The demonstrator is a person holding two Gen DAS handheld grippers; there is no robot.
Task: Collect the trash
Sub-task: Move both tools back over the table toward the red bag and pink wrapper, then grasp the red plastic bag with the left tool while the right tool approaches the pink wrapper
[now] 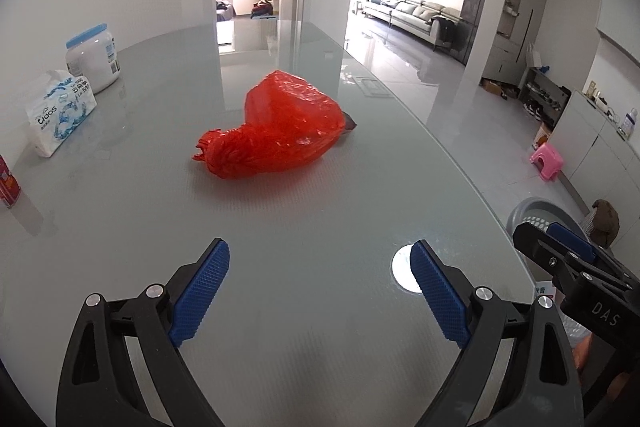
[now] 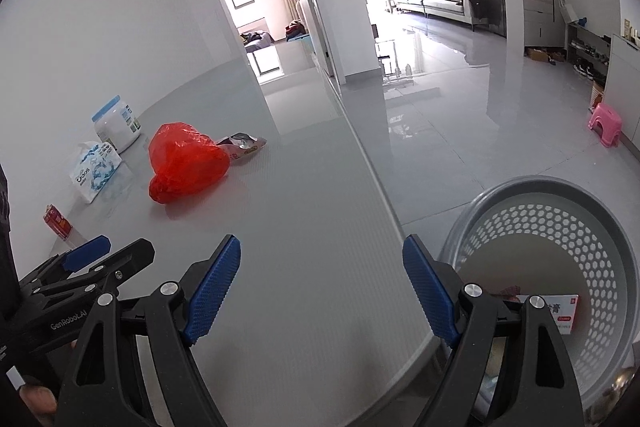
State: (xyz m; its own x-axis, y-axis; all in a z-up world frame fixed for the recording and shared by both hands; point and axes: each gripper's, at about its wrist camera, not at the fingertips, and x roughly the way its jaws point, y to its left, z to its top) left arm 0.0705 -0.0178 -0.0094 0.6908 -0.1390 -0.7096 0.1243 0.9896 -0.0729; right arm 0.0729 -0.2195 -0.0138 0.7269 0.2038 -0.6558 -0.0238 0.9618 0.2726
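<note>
The job looks partly done: the grey basket [image 2: 532,211] on the floor just off the table's right edge already holds a flat box [image 2: 560,311] with red print and something reddish beside it, though what else lies in there is hidden behind the right tool [image 2: 322,291]. What is left, by my reading, is on the table [image 1: 320,307] — a red plastic bag [image 1: 276,131] out near its middle, well away from both tools, and a torn snack wrapper [image 2: 242,145] touching the bag's far side. The bag lies on its side; its long axis runs slantwise across the table, the bunched, gathered neck pointing toward the near-left edge and the puffed body toward the far right. The wrapper lies flat, its opened end toward the far edge. Along the left edge stand a white jar [image 1: 94,57] with a blue lid, a tissue pack [image 1: 60,111] and a red can [image 1: 8,183]; whether any of these counts as trash I cannot say. The left tool [image 1: 320,291] and the right tool both stand wide with nothing between the pads, side by side above the near part of the table, neither one touching the bag yet.
</note>
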